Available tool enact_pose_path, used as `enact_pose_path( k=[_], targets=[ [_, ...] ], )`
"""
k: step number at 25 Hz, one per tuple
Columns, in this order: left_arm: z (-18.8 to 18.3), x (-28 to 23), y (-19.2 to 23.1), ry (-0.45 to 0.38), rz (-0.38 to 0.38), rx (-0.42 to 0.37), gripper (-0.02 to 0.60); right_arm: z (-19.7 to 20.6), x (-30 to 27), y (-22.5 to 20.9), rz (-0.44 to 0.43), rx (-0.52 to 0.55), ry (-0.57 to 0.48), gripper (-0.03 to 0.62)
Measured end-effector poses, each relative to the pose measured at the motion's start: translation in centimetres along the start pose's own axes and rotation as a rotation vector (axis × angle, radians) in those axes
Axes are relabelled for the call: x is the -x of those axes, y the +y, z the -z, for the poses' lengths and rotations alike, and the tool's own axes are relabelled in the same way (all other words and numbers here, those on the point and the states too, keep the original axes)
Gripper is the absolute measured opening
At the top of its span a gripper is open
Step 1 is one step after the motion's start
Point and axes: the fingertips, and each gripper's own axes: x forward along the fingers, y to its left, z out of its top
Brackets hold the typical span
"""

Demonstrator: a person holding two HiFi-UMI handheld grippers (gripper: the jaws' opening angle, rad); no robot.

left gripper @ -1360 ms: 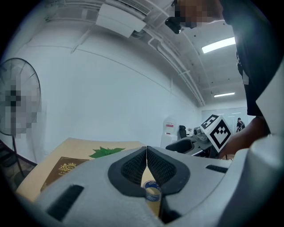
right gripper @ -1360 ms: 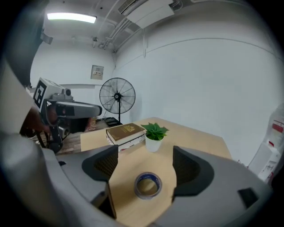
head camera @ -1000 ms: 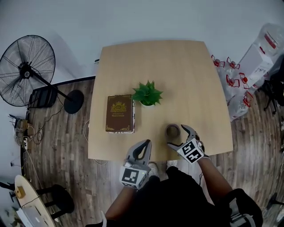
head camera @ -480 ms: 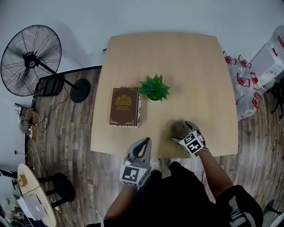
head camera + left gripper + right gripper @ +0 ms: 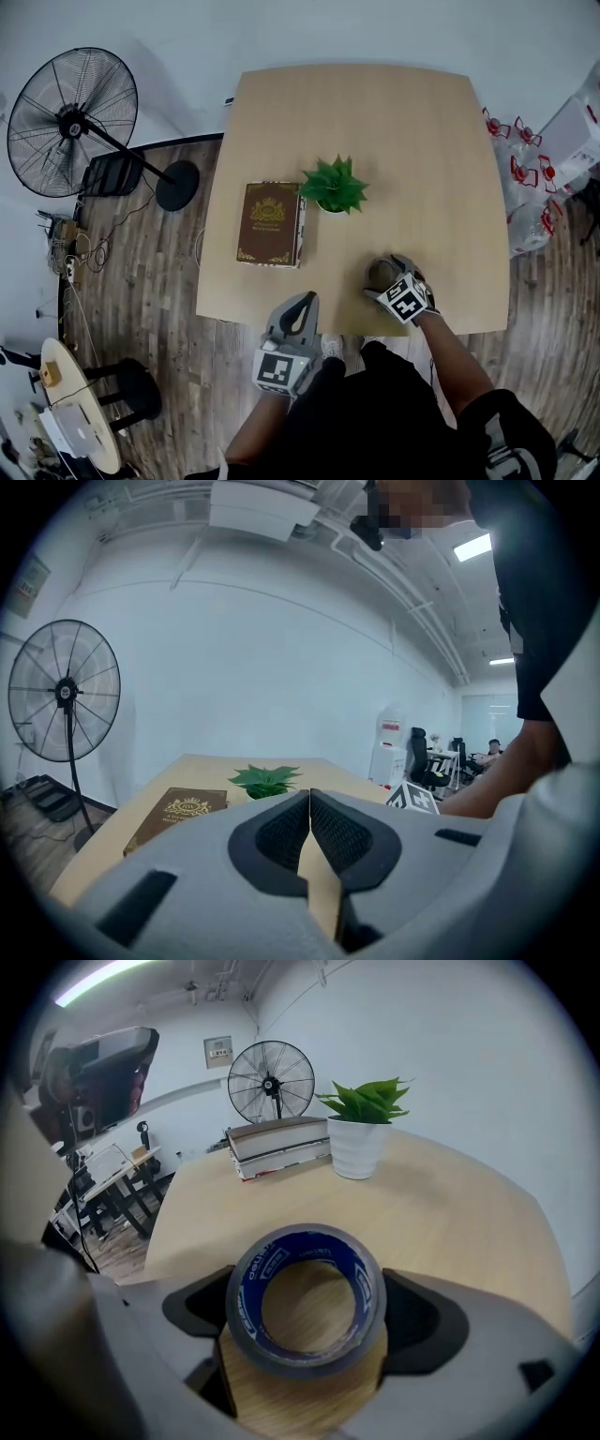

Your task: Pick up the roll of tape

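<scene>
In the head view, the roll of tape (image 5: 378, 274) is largely covered by the right gripper (image 5: 386, 270). Lettering on the book (image 5: 270, 223) cannot be read. The white bags (image 5: 534, 187) are cut off at the right edge.

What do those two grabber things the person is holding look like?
Both are chunky grey plastic. The left gripper and the right gripper each have two curved fingers lined inside with black textured pads. Each carries a white cube printed with black square markers. No cables show. The person wears a black top.
</scene>
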Motion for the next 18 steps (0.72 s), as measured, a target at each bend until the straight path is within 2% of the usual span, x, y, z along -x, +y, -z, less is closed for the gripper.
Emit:
enact_pose_path(
  k=[12,18],
  targets=[
    [-0.3,0.3,0.3,-0.013,0.004,-0.025,0.008,0.0,0.0,-0.1,0.012,0.005,-0.003,0.442],
    [0.0,0.4,0.2,-0.012,0.005,-0.011,0.008,-1.2,1.2,-0.5,0.035,-0.013,-0.057,0.442]
  ],
)
